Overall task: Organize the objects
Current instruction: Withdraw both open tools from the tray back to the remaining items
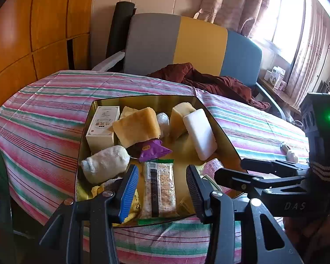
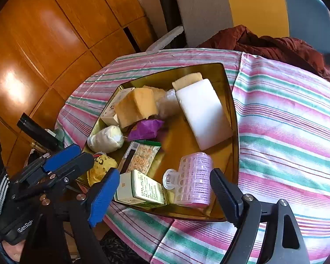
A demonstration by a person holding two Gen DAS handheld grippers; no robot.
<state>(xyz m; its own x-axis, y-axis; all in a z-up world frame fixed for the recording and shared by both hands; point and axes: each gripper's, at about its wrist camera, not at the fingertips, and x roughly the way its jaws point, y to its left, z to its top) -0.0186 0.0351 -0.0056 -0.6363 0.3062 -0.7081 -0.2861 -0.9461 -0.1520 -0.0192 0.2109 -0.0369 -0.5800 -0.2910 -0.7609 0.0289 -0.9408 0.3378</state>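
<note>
A gold tray (image 1: 143, 101) (image 2: 231, 114) on the striped table holds several items: a snack bar (image 1: 159, 189) (image 2: 140, 157), a white block (image 1: 200, 133) (image 2: 203, 112), yellow sponges (image 1: 136, 126) (image 2: 135, 105), a purple packet (image 1: 153, 150) (image 2: 145, 128), a rolled white sock (image 1: 105, 162) (image 2: 106, 139), a cream box (image 1: 102, 127), a pink hair roller (image 2: 193, 179) and a green-white box (image 2: 140, 189). My left gripper (image 1: 162, 189) is open above the snack bar. My right gripper (image 2: 165, 194) is open around the roller and green-white box, touching neither.
The striped tablecloth (image 1: 44, 114) (image 2: 286, 121) covers the table. A chair (image 1: 187, 44) with a maroon cloth (image 1: 209, 79) stands behind. A wooden cabinet (image 2: 44, 44) is at left. Small white items (image 1: 291, 155) lie on the table at right.
</note>
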